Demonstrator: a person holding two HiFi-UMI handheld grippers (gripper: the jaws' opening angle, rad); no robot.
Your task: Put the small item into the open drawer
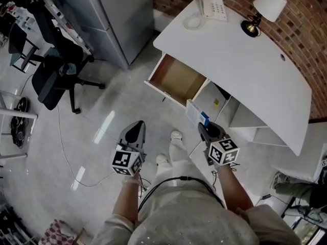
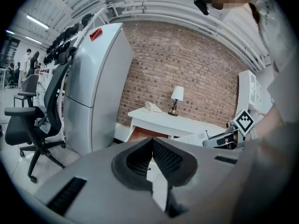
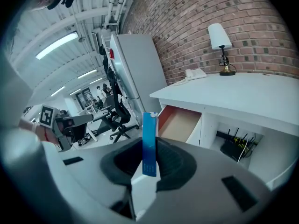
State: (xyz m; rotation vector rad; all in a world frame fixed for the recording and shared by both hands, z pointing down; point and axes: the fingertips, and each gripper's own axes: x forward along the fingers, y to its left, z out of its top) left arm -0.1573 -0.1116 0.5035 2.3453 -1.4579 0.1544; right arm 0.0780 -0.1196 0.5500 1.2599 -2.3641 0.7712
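Slim blue-and-white box [image 3: 149,141] held just short of the open white drawer [image 1: 178,78].
The right gripper [image 3: 149,169] pinches it upright between its fingers, ready to drop in; the left gripper [image 2: 152,158] has its fingers closed on nothing.

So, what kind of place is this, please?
Probably an office: a white desk with a telephone and a lamp against a brick wall, and a swivel chair nearby.

Two grippers [image 1: 137,129] [image 1: 207,128], one box [image 3: 149,143], one drawer [image 1: 179,79], one lamp [image 1: 268,6].

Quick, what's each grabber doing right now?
Left gripper: closed, nothing in it.
Right gripper: closed on a thin blue box.
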